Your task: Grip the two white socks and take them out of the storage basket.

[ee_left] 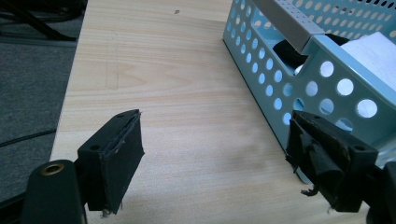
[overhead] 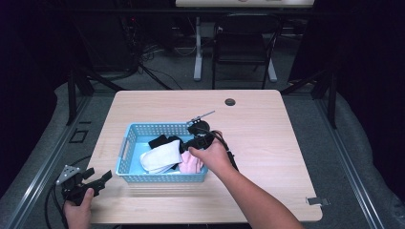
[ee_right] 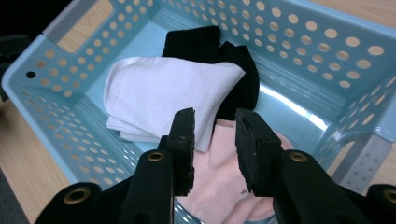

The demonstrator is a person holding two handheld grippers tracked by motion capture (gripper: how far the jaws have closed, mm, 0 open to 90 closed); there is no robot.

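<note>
A light blue perforated basket [overhead: 157, 127] stands on the wooden table [overhead: 267, 143], left of centre. Inside lie a folded white sock [ee_right: 159, 93], a black sock [ee_right: 210, 44] behind it and a pink sock [ee_right: 219, 177] at the near right end. My right gripper [ee_right: 215, 114] hovers over the pink sock, open by a narrow gap with nothing between its jaws; from above, the right gripper [overhead: 187, 143] is at the basket's right end. My left gripper [overhead: 99, 174] is held at the table's front left corner, open wide and empty, just left of the basket wall [ee_left: 322, 70].
A round cable hole [overhead: 230, 101] sits near the table's far edge. Beyond the table are a black folding chair [overhead: 243, 43] and a white desk leg [overhead: 197, 47]. Bare wood lies to the right of the basket and in front of it.
</note>
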